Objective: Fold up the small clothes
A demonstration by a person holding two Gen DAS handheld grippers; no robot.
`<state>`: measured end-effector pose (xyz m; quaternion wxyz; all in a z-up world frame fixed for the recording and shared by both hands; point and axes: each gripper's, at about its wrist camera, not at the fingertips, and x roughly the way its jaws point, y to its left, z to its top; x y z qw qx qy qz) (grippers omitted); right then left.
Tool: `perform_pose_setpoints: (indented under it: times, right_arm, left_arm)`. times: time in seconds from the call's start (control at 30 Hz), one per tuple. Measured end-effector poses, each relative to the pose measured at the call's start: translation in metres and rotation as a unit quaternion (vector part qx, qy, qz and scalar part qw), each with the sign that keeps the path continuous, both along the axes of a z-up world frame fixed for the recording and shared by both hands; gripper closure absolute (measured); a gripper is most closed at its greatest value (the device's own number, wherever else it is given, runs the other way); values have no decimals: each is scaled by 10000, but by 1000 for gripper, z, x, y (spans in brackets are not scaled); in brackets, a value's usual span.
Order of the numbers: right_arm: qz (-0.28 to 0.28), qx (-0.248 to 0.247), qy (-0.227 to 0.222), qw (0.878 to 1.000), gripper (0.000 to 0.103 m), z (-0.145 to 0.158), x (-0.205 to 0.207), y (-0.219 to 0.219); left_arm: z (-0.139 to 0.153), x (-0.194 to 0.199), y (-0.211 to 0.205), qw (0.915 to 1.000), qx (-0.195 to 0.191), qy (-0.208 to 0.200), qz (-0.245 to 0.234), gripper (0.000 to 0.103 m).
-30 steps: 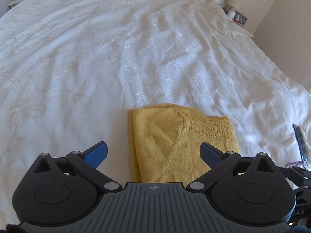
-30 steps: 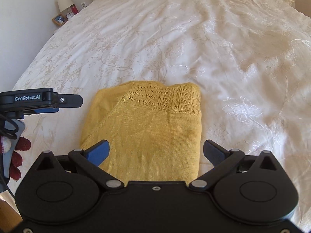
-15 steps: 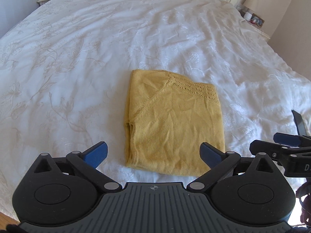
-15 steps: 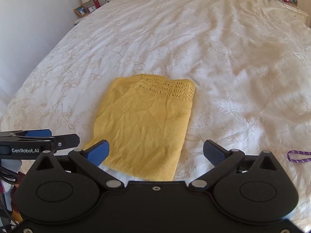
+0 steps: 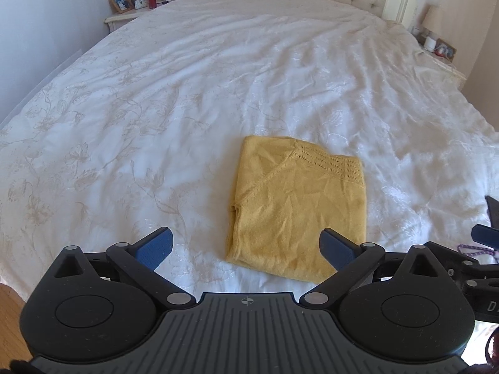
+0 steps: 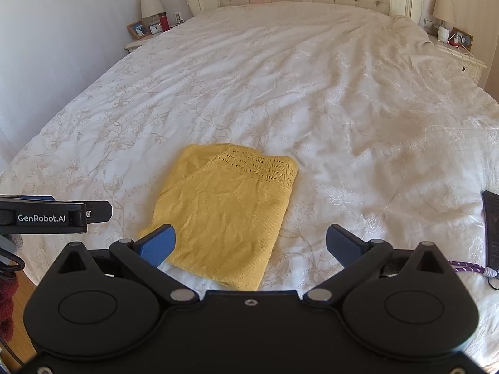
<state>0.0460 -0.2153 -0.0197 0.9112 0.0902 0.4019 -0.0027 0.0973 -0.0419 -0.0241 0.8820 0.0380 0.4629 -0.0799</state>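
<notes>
Both grippers pulling back & up: left gripper (image 5: 244,246) and right gripper (image 6: 249,241) spread wide, empty. Yellow knit top (image 5: 296,205) lies folded on bed (image 5: 156,109), fold looks done.

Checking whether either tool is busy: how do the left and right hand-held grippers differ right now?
The left hand-held gripper has the yellow sweater ahead toward its right finger; the right hand-held gripper has it toward its left finger. The left one's base is ribbed grey, the right one's smooth black. Both are open, empty, above the bed.
</notes>
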Motion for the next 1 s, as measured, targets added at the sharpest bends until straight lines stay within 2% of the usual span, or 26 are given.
perform_pose_setpoints:
  times: [0.17, 0.37, 0.67, 1.0]
  right_arm:
    - [6, 249, 46, 9997, 1, 4, -1, 1]
    - [-132, 274, 126, 9995, 1, 5, -4, 0]
    - [-319, 393, 302, 9983, 1, 0, -10, 0]
    - [-392, 441, 263, 9979, 1, 1, -13, 1]
  left_arm:
    - [6, -7, 0, 9997, 206, 58, 135, 2]
    - [9, -13, 0, 9976, 619, 13, 301, 2]
    - [7, -18, 5, 9983, 520, 134, 244, 2]
    - [6, -22, 6, 9982, 537, 189, 177, 2]
